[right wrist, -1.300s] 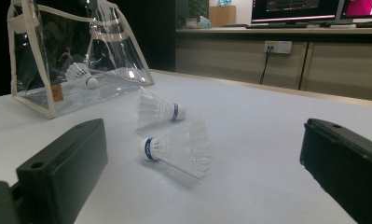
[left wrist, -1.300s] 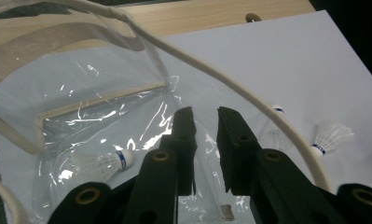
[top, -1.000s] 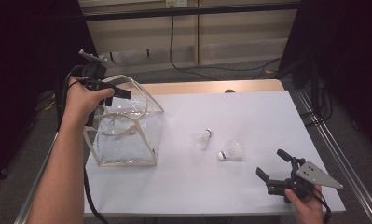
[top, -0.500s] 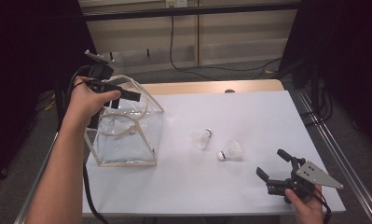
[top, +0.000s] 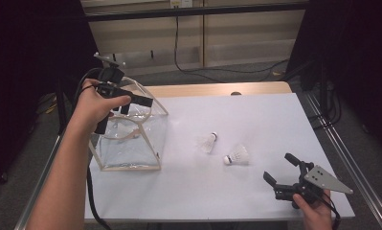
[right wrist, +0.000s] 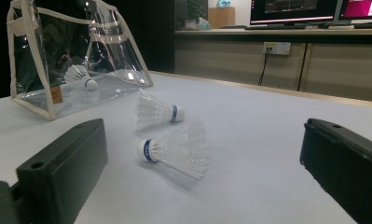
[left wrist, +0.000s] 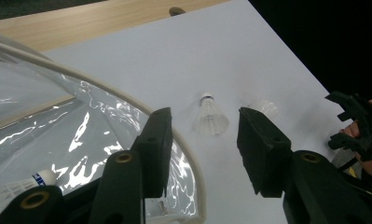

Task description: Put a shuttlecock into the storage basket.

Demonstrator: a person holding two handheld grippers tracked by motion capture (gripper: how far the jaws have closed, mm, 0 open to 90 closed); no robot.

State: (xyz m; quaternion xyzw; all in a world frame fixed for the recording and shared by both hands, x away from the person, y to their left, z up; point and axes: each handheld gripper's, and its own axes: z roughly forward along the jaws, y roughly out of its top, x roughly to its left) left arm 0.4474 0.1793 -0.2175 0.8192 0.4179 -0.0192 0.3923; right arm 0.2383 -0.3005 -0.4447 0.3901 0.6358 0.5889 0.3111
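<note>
While both tongs (top: 123, 106) (top: 280, 168) gape empty, two shuttlecocks (top: 208, 142) (top: 237, 155) lie on the white table (top: 255, 115).

So the high view looked down and forward over the whole tabletop (top: 255, 120). The left gripper view sat up over the clear bag (left wrist: 58, 121), facing out toward 4 o'clock. The right gripper view hugged the tabletop, facing 10 o'clock. Both gripper views caught the two loose shuttlecocks (right wrist: 174, 151).

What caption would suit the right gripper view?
Open right gripper facing two shuttlecocks on the table, a third inside the clear bag behind.
</note>
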